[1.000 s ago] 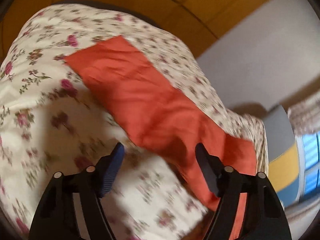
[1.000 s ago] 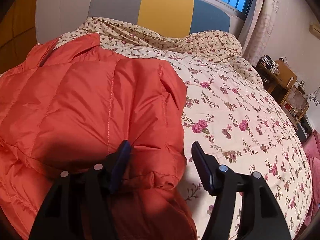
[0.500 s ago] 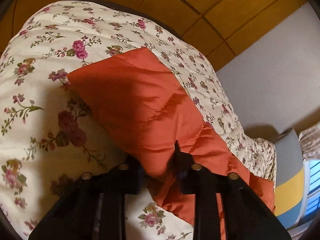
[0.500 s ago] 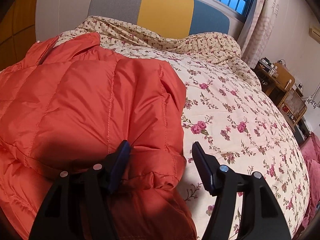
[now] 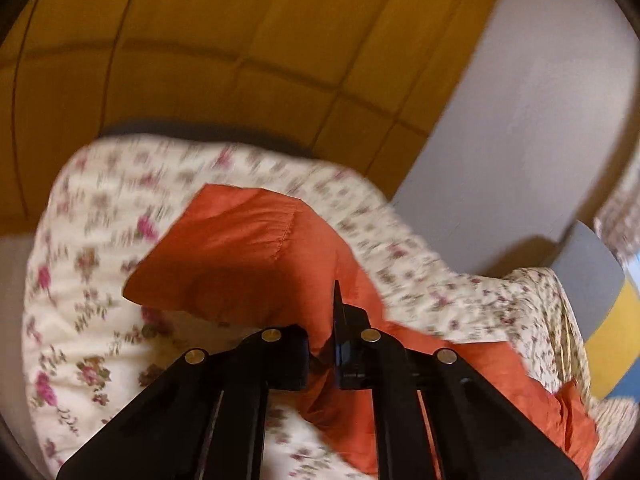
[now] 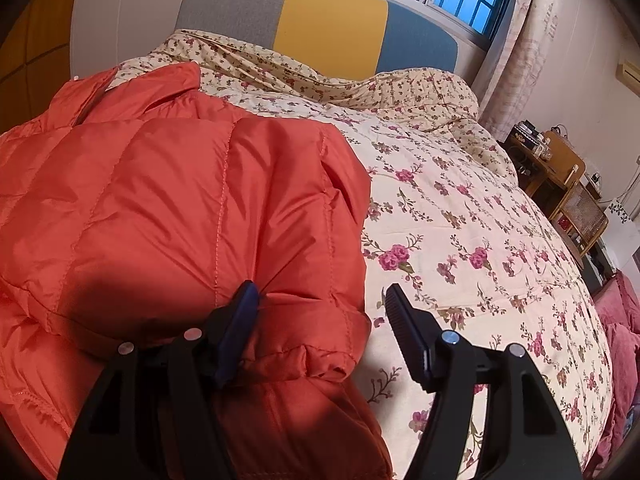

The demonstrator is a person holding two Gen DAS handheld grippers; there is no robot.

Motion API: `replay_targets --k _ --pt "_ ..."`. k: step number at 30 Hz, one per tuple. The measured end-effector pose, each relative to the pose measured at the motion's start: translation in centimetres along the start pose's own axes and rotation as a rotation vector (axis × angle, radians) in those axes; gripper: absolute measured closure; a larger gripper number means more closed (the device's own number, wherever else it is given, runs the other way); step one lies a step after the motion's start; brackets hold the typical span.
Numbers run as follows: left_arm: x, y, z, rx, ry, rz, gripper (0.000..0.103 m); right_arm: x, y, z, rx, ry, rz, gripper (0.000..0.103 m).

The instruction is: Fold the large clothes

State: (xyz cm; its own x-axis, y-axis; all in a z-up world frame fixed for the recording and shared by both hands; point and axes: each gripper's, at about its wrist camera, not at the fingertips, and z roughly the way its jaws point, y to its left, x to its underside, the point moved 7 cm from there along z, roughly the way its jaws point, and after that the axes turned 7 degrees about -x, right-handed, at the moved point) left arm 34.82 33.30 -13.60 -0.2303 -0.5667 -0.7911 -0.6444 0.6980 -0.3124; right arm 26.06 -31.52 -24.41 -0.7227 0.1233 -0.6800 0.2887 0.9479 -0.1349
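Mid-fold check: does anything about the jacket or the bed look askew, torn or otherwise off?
Nothing looks damaged. The orange jacket lies puffy on the floral bedspread, one side folded over. The left tool is shut on a sleeve, lifted clear of the spread. The right tool is open at the folded edge.

A bed [image 6: 500, 216] carried everything, spread with a cream quilt printed with pink roses and leafy sprigs. A quilted orange jacket [image 6: 192, 208] lay directly on the quilt along the bed's left side, its collar toward the headboard [image 6: 332, 20], which was panelled grey, yellow and blue. Bunched bedding in a smaller floral print lay against the headboard edge. The right side of the quilt was bare.
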Motion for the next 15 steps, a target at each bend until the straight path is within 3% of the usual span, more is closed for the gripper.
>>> replay_targets --k 6,15 --pt "0.3 -6.7 -5.7 0.157 -0.120 0.151 0.095 0.0 -0.1 0.0 -0.004 0.000 0.007 0.036" --pt "4.5 -13.6 -11.2 0.281 -0.149 0.318 0.095 -0.1 -0.5 0.0 -0.010 0.001 0.019 0.034"
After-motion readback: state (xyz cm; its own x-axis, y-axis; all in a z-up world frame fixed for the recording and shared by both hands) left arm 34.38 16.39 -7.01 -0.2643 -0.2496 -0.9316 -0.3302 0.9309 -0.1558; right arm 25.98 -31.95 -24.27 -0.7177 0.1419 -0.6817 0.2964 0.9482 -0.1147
